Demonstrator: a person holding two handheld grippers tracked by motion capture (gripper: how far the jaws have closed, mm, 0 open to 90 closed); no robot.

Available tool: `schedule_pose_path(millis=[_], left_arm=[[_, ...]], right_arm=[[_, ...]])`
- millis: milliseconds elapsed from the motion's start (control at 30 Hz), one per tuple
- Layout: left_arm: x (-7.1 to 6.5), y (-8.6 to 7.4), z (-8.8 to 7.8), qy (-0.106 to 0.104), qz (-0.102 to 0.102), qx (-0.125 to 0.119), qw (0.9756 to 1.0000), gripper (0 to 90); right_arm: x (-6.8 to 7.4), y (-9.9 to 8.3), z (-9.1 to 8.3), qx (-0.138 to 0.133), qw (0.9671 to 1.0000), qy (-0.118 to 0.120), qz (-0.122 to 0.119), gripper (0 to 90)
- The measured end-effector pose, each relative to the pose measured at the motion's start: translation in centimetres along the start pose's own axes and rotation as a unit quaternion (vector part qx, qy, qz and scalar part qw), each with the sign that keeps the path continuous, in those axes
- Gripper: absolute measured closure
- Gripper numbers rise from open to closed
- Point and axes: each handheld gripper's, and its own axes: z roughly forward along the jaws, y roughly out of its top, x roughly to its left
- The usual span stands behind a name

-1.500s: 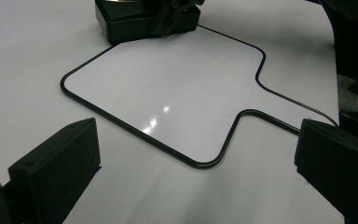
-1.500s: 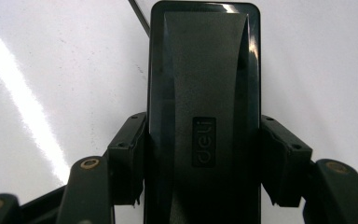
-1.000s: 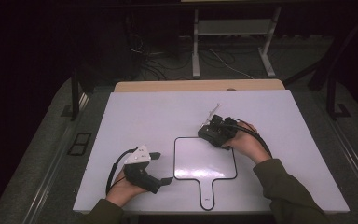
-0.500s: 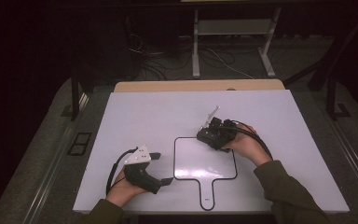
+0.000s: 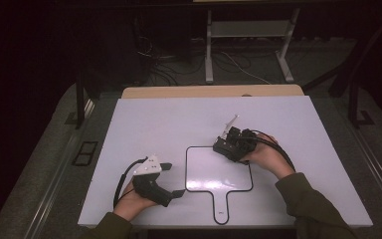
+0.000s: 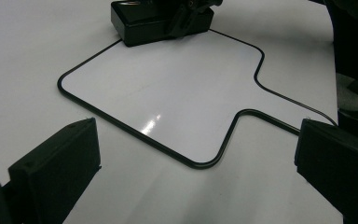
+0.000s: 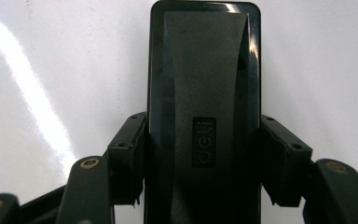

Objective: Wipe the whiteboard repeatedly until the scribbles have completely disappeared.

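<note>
Black eraser [image 7: 204, 107] clamped in right tool [image 7: 204, 163] at whiteboard's [image 5: 219, 172] far right corner, left tool [image 6: 196, 172] wide apart, empty, near whiteboard's handle

The right gripper [image 5: 227, 148], clamped on the black rectangular plastic eraser [image 5: 226, 148], sits slightly lower and more to the left on the paddle-shaped whiteboard [image 5: 219, 174] than before.

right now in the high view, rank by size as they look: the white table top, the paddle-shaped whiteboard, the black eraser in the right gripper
1. white table top, by far the largest.
2. paddle-shaped whiteboard, lying flat on the table top.
3. black eraser, the smallest, at the whiteboard's far right corner, clamped in the right gripper, which hides part of it.
</note>
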Motion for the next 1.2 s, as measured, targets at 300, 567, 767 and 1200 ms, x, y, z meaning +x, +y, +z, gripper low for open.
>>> schedule_pose_path(millis=[300,567,767,1200], left_arm=[[0.1,0.0,0.0,0.000,-0.001,0.002,1.0000,0.0],[0.1,0.0,0.0,-0.001,0.002,0.002,1.0000,0.0],[0.0,0.0,0.0,0.000,0.002,0.000,1.0000,0.0],[0.0,0.0,0.0,-0.001,0.002,0.000,1.0000,0.0]], right_arm=[[-2.9,-1.1,0.1,0.006,0.9990,-0.018,0.040,38.9],[-1.4,-0.7,0.0,0.007,0.9997,-0.005,0.023,38.9],[-1.1,-0.5,0.0,0.008,0.9998,-0.008,0.014,38.9],[-1.2,-0.6,-0.1,0.009,0.9998,-0.003,0.018,38.9]])
